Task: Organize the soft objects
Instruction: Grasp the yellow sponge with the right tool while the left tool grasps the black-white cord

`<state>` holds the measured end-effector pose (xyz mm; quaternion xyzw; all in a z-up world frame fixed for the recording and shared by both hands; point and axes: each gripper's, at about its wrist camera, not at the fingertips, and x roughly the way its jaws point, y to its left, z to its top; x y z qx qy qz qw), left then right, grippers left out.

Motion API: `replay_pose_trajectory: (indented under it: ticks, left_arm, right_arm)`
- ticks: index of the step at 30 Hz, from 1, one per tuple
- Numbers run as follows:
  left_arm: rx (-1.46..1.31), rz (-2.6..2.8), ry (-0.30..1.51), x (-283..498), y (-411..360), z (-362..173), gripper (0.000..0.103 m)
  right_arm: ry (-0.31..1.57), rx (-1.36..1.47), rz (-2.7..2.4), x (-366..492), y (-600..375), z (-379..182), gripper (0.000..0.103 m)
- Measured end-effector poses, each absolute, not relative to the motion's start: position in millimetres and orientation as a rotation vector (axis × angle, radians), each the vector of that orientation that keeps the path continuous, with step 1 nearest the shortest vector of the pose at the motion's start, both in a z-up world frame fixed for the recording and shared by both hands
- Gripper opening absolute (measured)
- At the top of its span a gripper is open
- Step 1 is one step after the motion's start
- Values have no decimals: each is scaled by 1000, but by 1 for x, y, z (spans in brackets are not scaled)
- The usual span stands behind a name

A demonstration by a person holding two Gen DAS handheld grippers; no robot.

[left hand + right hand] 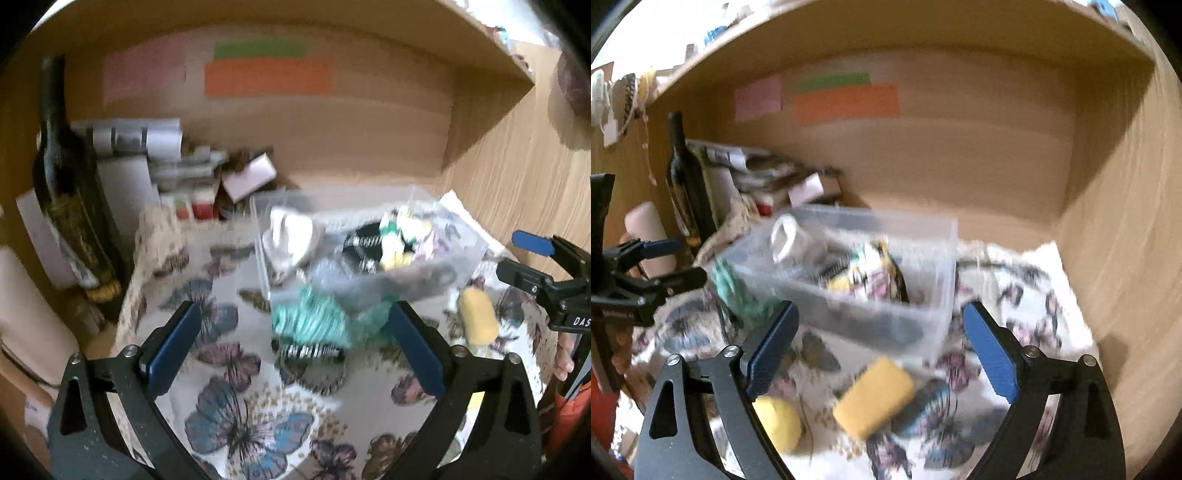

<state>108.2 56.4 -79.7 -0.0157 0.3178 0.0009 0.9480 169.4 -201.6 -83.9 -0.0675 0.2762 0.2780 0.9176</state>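
Observation:
A clear plastic bin point(476, 254) point(945, 258) stands on a butterfly-print cloth and holds several soft items, among them a white sock point(291, 236) point(786, 236) and a black patterned piece point(362, 243). A teal knitted piece point(314, 321) point(731, 284) lies against the bin's front. A yellow sponge point(873, 397) point(478, 315) and a yellow ball point(779, 422) lie on the cloth. My left gripper point(295, 347) is open and empty just short of the teal piece. My right gripper point(882, 350) is open and empty above the sponge.
The cloth point(236, 369) covers a wooden shelf bay with a back wall point(960, 147) and a right side wall point(1126, 240). A dark wine bottle point(70, 192) point(685, 177), paper rolls point(133, 136) and small boxes point(247, 177) stand at the back left.

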Motion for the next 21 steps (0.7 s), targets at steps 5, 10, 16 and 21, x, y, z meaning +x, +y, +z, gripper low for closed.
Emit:
replay_pose_trajectory:
  ticks: [5,10,16,21]
  left_arm:
    - [-50,7,673,105,61,-100,103]
    - [-83,-29,648,100,66,-101,79]
    - [-82,-71,704,109,60,-110,44]
    - [-78,-76,706,106,57,-113,28]
  right_arm:
    - [660,-136,574,172,-203,-112,89]
    - [727,-133,594,173,-202,-127,74]
    - [758,-138,602,174,-199,-136,50]
    - [734,-124,601,169,-204,-131,43]
